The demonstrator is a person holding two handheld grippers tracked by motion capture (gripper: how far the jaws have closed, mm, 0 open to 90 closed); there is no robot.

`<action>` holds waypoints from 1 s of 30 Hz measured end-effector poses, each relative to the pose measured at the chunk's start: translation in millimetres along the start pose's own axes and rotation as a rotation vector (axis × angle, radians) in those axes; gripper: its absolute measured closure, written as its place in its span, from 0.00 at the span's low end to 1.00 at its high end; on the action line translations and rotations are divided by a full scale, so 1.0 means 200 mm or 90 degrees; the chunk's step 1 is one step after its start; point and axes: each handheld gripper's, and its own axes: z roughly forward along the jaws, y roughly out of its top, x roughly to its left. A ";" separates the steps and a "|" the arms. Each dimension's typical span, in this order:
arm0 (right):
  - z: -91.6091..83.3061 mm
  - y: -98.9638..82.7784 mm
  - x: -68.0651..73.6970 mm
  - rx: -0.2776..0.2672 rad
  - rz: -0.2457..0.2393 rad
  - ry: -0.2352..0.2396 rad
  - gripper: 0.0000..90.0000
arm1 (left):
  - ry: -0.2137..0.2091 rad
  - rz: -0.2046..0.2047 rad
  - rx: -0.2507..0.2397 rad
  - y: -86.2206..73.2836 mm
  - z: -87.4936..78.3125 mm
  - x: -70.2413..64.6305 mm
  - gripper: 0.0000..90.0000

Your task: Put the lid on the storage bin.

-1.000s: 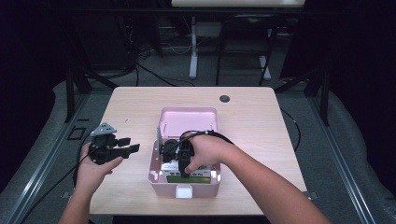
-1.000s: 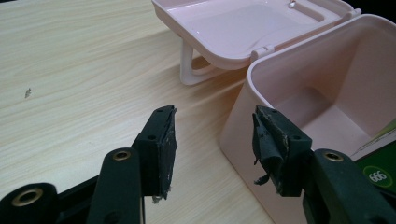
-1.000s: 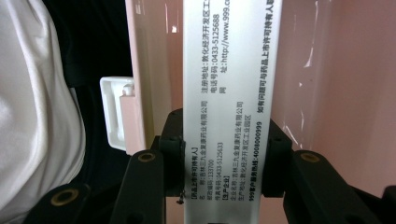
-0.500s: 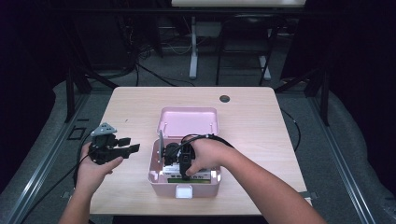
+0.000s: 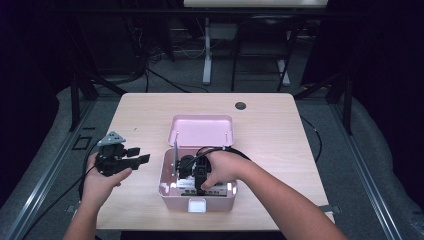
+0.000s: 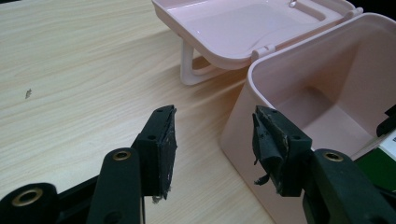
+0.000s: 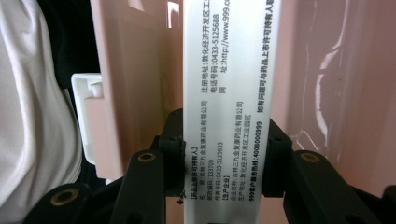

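A white printed carton [image 7: 229, 107] stands inside the pink box [image 5: 167, 187], pinched between the right gripper's [image 7: 219, 154] jaws, while the left gripper [image 6: 212, 140] hovers open-jawed just beside the box's outer wall over the table [image 5: 280, 125].

pink box [image 5: 170, 187], white carton [image 7: 229, 116], black print

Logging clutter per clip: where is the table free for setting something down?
Free: the wooden table right of the pink box, and the far strip beyond its open lid. Crowded: the box, where the right gripper grips a white carton; the left gripper hovers beside it.
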 end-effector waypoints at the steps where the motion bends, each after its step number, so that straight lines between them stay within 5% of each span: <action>1: 0.00 0.00 0.00 0.000 -0.001 0.000 0.68 | 0.000 0.000 0.000 0.00 0.00 0.00 0.55; 30: 0.11 -0.03 -0.02 0.008 0.005 0.037 0.68 | 0.001 0.001 0.000 0.00 0.00 0.00 0.55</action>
